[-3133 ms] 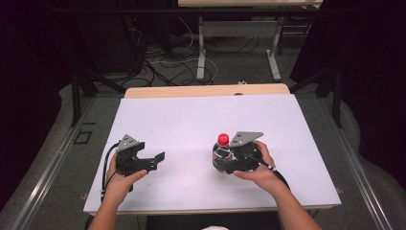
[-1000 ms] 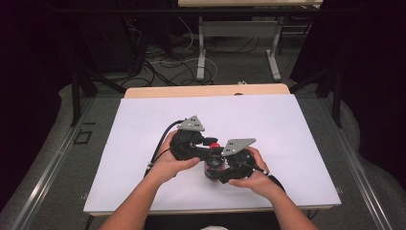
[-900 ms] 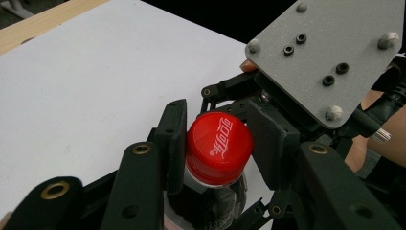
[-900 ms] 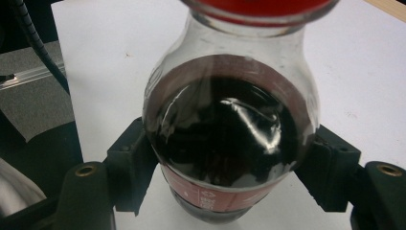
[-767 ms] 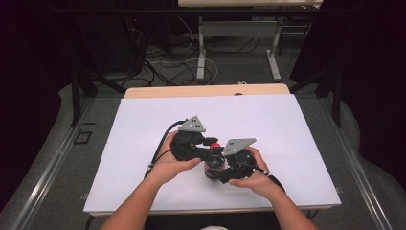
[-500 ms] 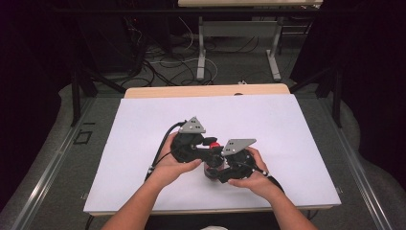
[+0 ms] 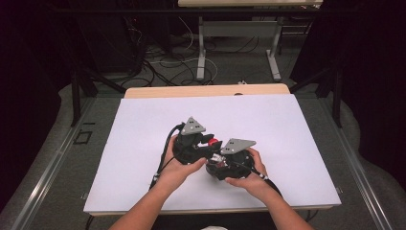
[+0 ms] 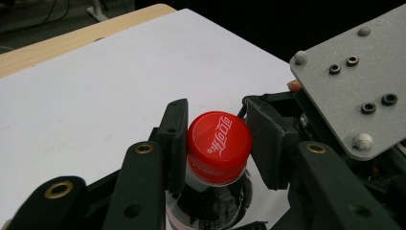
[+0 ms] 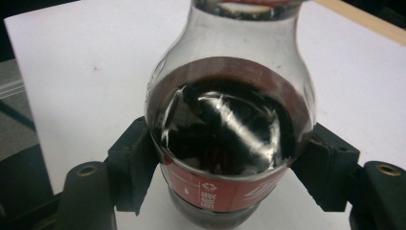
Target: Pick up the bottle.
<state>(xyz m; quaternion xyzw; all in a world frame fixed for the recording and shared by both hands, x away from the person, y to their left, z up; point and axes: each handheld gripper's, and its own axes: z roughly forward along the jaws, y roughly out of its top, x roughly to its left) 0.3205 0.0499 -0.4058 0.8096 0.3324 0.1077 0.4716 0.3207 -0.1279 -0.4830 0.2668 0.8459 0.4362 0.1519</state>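
A small cola bottle [image 9: 225, 129] with dark liquid and a red label stands upright on the white table top [image 7: 143, 139]. Its red cap [image 8: 219, 143] shows between the two hands in the high view, red cap [image 7: 213, 142]. My right gripper [image 9: 225, 172] is shut on the bottle's body, one pad on each side. From the left, my left gripper [image 8: 218, 146] is shut on the red cap, its jaws pressing both sides. In the high view the left gripper [image 7: 209, 143] and right gripper [image 7: 216, 164] meet at the table's middle front.
A wooden strip [image 7: 206, 90] borders the table's far edge. Beyond it are table legs and cables [image 7: 191, 62] on the floor. Bare white surface lies to the left, right and behind the hands.
The left hand came over from the table's left and brought its gripper onto the bottle's cap. Over the last second both hands have stayed almost still.
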